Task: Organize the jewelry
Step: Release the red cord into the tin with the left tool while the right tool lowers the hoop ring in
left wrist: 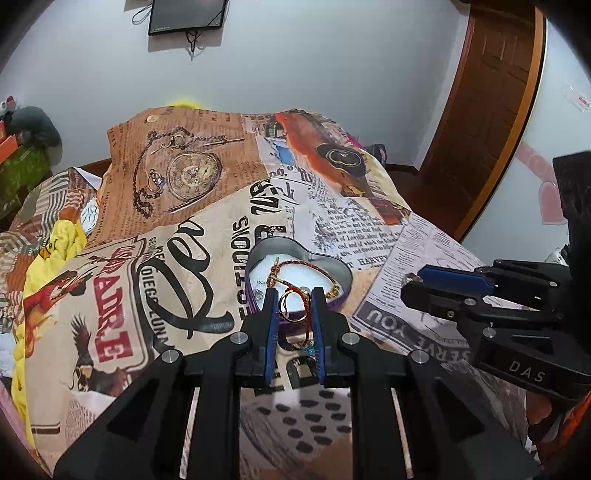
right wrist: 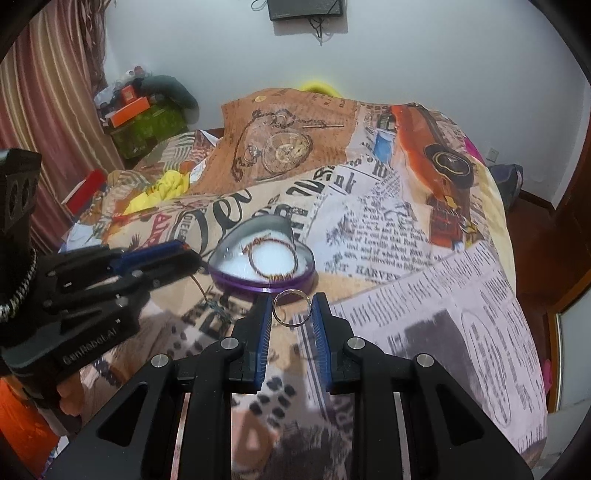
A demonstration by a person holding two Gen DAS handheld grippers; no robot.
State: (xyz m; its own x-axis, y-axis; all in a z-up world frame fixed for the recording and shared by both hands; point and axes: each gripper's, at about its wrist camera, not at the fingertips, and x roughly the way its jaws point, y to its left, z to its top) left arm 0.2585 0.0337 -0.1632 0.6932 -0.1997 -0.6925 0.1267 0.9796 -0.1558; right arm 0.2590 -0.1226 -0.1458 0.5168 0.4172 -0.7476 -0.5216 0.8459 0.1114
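Note:
A heart-shaped tin with a purple wall and white lining sits on the printed bedspread. Inside it lies a red-and-gold woven bracelet. My left gripper is shut on a thin gold ring with a red cord hanging from it, just in front of the tin. In the right wrist view the left gripper hovers left of the tin, the cord dangling below. My right gripper is shut on a silver ring, at the tin's near edge.
A sheet of newspaper lies on the bedspread right of the tin. Yellow cloth and boxes pile up at the bed's left. A wooden door stands on the right, and a dark screen hangs on the wall.

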